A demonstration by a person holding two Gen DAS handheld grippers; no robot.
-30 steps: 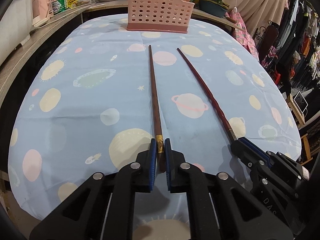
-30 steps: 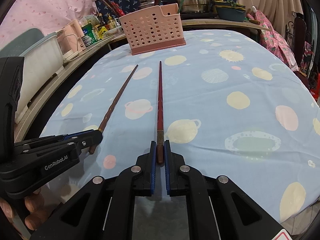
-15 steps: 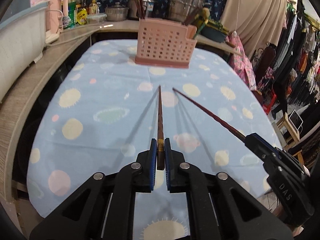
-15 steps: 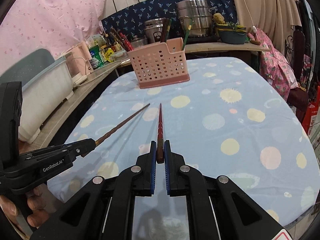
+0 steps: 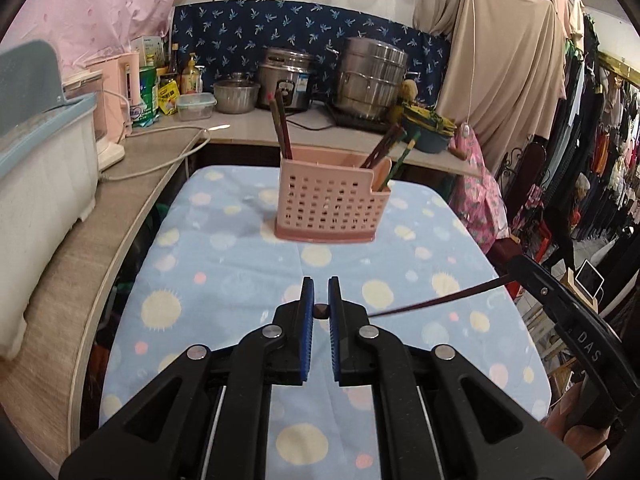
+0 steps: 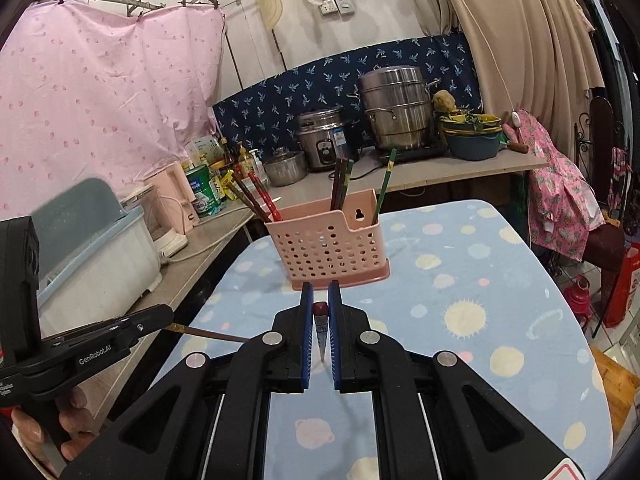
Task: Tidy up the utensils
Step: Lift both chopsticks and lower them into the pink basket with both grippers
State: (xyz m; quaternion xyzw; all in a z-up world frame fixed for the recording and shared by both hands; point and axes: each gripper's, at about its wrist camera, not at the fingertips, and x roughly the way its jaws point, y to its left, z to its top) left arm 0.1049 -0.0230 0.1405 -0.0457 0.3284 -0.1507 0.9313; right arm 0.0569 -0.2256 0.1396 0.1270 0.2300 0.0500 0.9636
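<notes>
Two grippers: each is closed on one chopstick, both lifted above the table (image 5: 224, 264).
Left gripper (image 5: 321, 300): blue pads pinch the butt end of a brown chopstick (image 6: 208, 334), seen nearly end-on in its own view; the right view shows the shaft running sideways.
Right gripper (image 6: 320, 304): clamped near the top of a red chopstick (image 6: 321, 332), whose tapered tip hangs down between the pads.
Pink basket (image 6: 326, 252): stands upright on the table ahead, already holding several chopsticks in its compartments.
Likely reason for the hold: gripping near one end leaves the other end free to drop into the basket.
Cloth: blue, printed with planets.
</notes>
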